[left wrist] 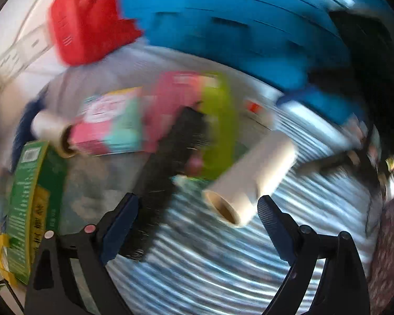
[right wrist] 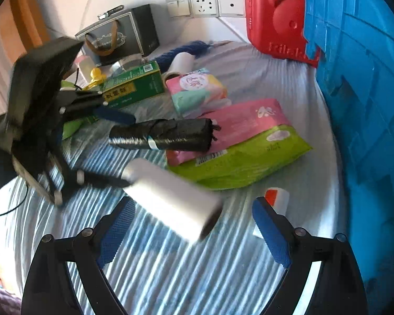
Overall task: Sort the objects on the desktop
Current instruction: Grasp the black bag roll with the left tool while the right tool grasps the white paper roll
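Note:
A white roll (right wrist: 170, 199) lies on the striped cloth, just ahead of my open right gripper (right wrist: 191, 215); it also shows in the left wrist view (left wrist: 249, 181), blurred. A black bag roll (right wrist: 162, 135) rests against a pink and green tissue pack (right wrist: 244, 144). A pastel tissue pack (right wrist: 197, 89), a green box (right wrist: 134, 84) and a second white roll (right wrist: 182, 64) lie behind. My left gripper (left wrist: 197, 210) is open and empty, close to the white roll and the black roll (left wrist: 168, 162); in the right wrist view it stands at the left (right wrist: 73, 120).
A blue crate (right wrist: 359, 78) stands along the right. A red case (right wrist: 273, 18) leans by the wall sockets. A dark gift bag (right wrist: 118, 34) and a blue duster (right wrist: 181, 50) are at the back. A small white and orange item (right wrist: 275, 199) lies by my right finger.

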Demonstrator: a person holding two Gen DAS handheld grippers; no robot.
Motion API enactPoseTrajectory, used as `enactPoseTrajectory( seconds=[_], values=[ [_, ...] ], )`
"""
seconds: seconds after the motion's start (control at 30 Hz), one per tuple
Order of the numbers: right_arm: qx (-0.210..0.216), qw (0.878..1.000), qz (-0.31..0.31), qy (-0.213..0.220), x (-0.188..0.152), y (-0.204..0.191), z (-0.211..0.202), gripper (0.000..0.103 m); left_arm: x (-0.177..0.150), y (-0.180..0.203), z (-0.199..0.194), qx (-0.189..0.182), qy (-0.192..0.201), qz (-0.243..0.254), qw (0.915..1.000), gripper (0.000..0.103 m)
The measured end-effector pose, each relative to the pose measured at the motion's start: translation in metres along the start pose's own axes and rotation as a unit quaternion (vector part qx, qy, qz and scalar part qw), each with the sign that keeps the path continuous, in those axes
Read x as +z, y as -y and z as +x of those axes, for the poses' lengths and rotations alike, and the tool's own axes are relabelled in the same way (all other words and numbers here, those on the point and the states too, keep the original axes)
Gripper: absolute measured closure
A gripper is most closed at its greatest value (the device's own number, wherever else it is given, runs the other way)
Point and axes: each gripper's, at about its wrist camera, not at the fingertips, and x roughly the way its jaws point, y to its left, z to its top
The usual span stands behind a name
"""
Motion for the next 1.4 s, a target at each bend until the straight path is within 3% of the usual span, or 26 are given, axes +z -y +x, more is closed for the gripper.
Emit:
enactPoseTrajectory(
  seconds=[0.07,0.1,0.17,0.27,0.43,0.53,0.63,0.7,0.8,0.9,1.03,1.1,1.17,1.2,1.23,1.33,1.4],
  values=[
    [0.001,1.000,-0.006,-0.001,-0.001,-0.003,-0.007,0.011,-0.007,0.023,-0.005,-0.040,-0.005,0.007,0.9992,0.015],
    [0.001,1.000,-0.010,-0.001,-0.002,-0.005,-0.011,0.011,-0.011,0.037,-0.012,-0.042,0.003,0.022,0.9989,0.015],
    [0.004,1.000,-0.030,-0.003,-0.007,-0.010,-0.018,0.011,-0.016,0.056,-0.025,-0.011,0.018,0.047,0.9987,0.015],
    [0.022,0.995,-0.088,-0.029,-0.018,-0.023,-0.014,0.010,-0.017,0.059,-0.049,0.003,0.040,0.036,0.9986,0.015],
    [0.070,0.973,-0.212,-0.058,-0.037,-0.061,0.005,0.011,-0.019,0.050,-0.082,0.051,0.048,0.033,0.9970,0.015],
    [0.097,0.963,-0.238,-0.077,-0.047,-0.074,0.016,0.012,-0.020,0.038,-0.087,0.089,0.045,0.019,0.9949,0.015],
    [0.093,0.959,-0.245,-0.107,-0.056,-0.084,0.029,0.020,-0.019,0.028,-0.074,0.105,0.029,0.015,0.9940,0.015],
    [0.086,0.959,-0.246,-0.111,-0.058,-0.089,0.031,0.040,-0.018,0.024,-0.063,0.108,0.017,0.014,0.9939,0.015],
    [0.083,0.965,-0.225,-0.103,-0.065,-0.090,0.026,0.056,-0.009,0.014,-0.039,0.104,0.005,0.017,0.9944,0.015],
    [0.058,0.977,-0.182,-0.095,-0.070,-0.083,0.023,0.056,0.002,0.004,-0.018,0.116,-0.006,0.026,0.9929,0.015],
    [0.011,0.994,-0.062,-0.085,-0.070,-0.060,0.020,0.056,0.016,-0.015,0.009,0.125,-0.023,0.016,0.9917,0.015],
    [0.003,0.997,-0.009,-0.082,-0.071,-0.046,0.018,0.056,0.019,-0.025,0.028,0.135,-0.040,0.006,0.9901,0.017],
    [-0.017,0.996,0.032,-0.081,-0.073,-0.033,0.016,0.056,0.019,-0.032,0.041,0.131,-0.055,-0.009,0.9898,0.034],
    [-0.023,0.995,0.043,-0.081,-0.074,-0.029,0.015,0.056,0.019,-0.035,0.038,0.119,-0.044,-0.024,0.9916,0.041],
    [-0.027,0.995,0.049,-0.082,-0.074,-0.027,0.015,0.056,0.018,-0.035,0.038,0.113,-0.044,-0.031,0.9922,0.054],
    [-0.032,0.995,0.050,-0.085,-0.075,-0.028,0.017,0.056,0.007,-0.019,0.032,0.131,-0.046,-0.021,0.9900,0.067],
    [-0.029,0.994,0.054,-0.089,-0.075,-0.027,0.018,0.055,-0.008,-0.005,0.023,0.138,-0.044,-0.034,0.9889,0.068]
  ],
)
